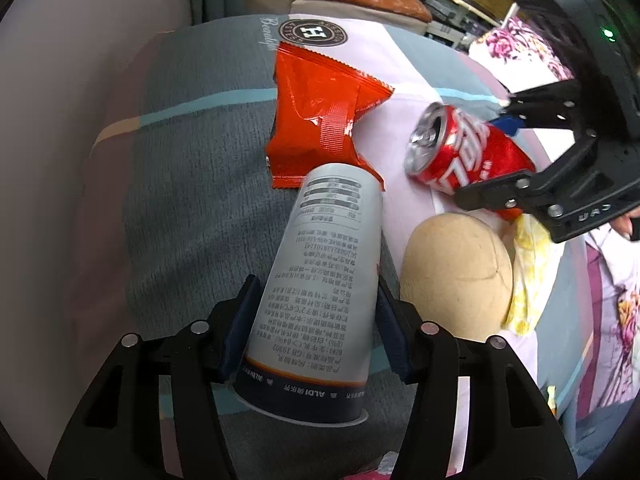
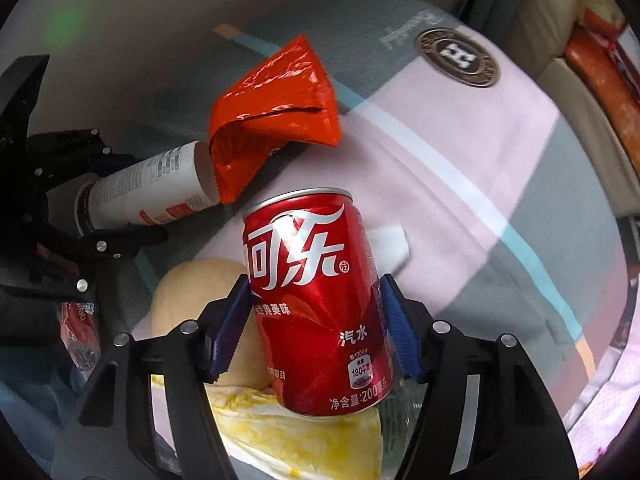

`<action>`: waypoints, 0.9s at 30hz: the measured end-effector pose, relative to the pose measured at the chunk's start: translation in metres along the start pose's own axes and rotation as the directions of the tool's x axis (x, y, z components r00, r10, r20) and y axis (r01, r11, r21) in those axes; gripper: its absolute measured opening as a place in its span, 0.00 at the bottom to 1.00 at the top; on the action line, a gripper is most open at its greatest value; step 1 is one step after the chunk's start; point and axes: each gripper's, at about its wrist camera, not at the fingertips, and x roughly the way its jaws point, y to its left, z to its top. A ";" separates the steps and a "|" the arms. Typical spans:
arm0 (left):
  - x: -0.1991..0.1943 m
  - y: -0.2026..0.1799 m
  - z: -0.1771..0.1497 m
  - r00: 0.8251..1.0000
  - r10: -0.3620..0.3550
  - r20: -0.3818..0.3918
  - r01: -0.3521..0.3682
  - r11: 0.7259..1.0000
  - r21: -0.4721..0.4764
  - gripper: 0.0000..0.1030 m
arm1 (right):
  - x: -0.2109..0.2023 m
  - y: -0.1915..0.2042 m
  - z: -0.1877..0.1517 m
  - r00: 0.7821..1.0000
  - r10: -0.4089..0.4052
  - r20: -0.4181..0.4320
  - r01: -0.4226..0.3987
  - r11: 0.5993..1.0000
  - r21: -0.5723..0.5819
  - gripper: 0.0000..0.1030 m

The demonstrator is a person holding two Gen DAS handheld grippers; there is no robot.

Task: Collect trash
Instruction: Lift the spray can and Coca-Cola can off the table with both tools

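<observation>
Left tongs point(image 1: 316, 320) clamp the white cup point(image 1: 320, 280) at bottom centre; right tongs point(image 2: 316, 320) grip the red can point(image 2: 316, 300).

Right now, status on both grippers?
Left gripper shut on white cup. Right gripper shut on red can. Orange wrapper uncollected.
</observation>
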 end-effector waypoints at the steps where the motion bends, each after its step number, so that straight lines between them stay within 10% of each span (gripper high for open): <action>1: 0.001 -0.002 0.002 1.000 0.006 0.003 -0.006 1.000 -0.005 0.53 | -0.006 -0.003 -0.002 1.000 -0.004 0.021 0.003 1.000 0.025 0.60; 27: -0.065 -0.104 -0.010 0.990 -0.061 0.131 0.054 0.997 0.052 0.49 | -0.116 -0.027 -0.165 0.935 -0.071 0.347 -0.097 0.890 0.445 0.60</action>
